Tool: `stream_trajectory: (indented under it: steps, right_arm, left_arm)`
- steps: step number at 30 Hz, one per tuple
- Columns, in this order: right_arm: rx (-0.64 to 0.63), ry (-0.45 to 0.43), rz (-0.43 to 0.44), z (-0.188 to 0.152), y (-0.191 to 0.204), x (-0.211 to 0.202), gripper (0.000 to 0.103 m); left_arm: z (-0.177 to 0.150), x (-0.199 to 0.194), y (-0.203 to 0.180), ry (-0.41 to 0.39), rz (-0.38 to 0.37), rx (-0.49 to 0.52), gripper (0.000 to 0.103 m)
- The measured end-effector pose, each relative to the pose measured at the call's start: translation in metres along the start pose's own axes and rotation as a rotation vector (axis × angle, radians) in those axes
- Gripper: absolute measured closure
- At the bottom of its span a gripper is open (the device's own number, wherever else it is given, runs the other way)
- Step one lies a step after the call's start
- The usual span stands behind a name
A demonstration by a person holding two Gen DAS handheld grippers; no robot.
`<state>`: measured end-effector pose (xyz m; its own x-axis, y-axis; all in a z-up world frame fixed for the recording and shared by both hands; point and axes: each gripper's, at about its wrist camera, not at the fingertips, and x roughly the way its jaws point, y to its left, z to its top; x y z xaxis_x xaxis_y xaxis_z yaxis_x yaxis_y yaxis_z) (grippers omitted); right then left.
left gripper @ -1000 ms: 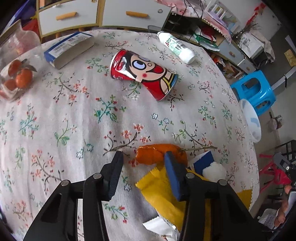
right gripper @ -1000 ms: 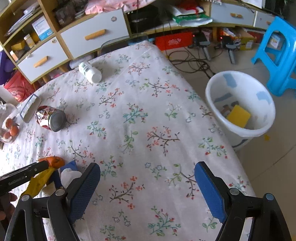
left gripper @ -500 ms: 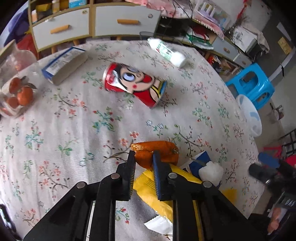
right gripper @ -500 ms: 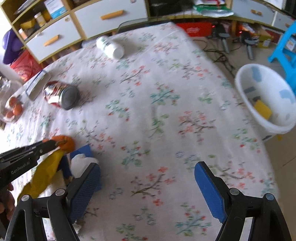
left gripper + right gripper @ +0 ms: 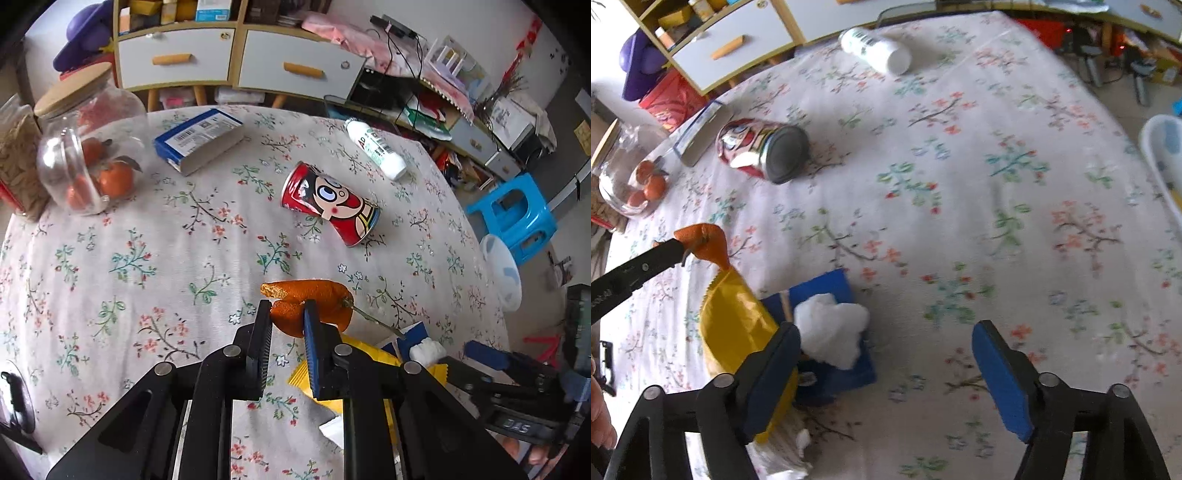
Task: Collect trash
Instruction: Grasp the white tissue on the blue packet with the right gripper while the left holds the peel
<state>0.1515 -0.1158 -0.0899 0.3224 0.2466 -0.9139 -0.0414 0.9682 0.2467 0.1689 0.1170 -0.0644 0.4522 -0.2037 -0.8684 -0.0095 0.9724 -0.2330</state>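
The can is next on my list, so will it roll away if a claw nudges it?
Probably. The can lies on its side on the tablecloth, so a sideways nudge would likely roll it. It looks like thin metal, so it is likely light and may dent if squeezed.

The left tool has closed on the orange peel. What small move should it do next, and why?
Probably carry it toward the white bin past the table's edge. The left tool is shut on the orange peel, which the right wrist view shows hanging clear of the tablecloth. The right tool is open over the other scraps.
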Motion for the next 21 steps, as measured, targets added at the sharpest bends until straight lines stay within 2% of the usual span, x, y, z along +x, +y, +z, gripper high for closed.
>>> stream_trajectory:
  steps: [9, 12, 15, 17, 21]
  right_arm:
    - [-0.044, 0.044, -0.013, 0.001, 0.02, 0.023, 0.046]
    - [-0.045, 0.045, -0.021, 0.003, 0.023, 0.029, 0.056]
    - [-0.044, 0.045, -0.004, 0.004, 0.022, 0.03, 0.072]
    - [-0.05, 0.035, -0.001, 0.006, 0.022, 0.027, 0.077]
    - [-0.048, 0.015, 0.0, 0.008, 0.02, 0.022, 0.079]
  left_arm:
    - [-0.01, -0.016, 0.012, -0.01, 0.005, 0.0, 0.086]
    - [-0.011, -0.02, 0.016, -0.012, 0.005, -0.004, 0.086]
    - [-0.012, -0.024, 0.018, -0.017, 0.004, -0.007, 0.086]
    - [-0.012, -0.027, 0.02, -0.021, 0.001, -0.012, 0.086]
    - [-0.011, -0.03, 0.018, -0.032, -0.005, -0.023, 0.086]
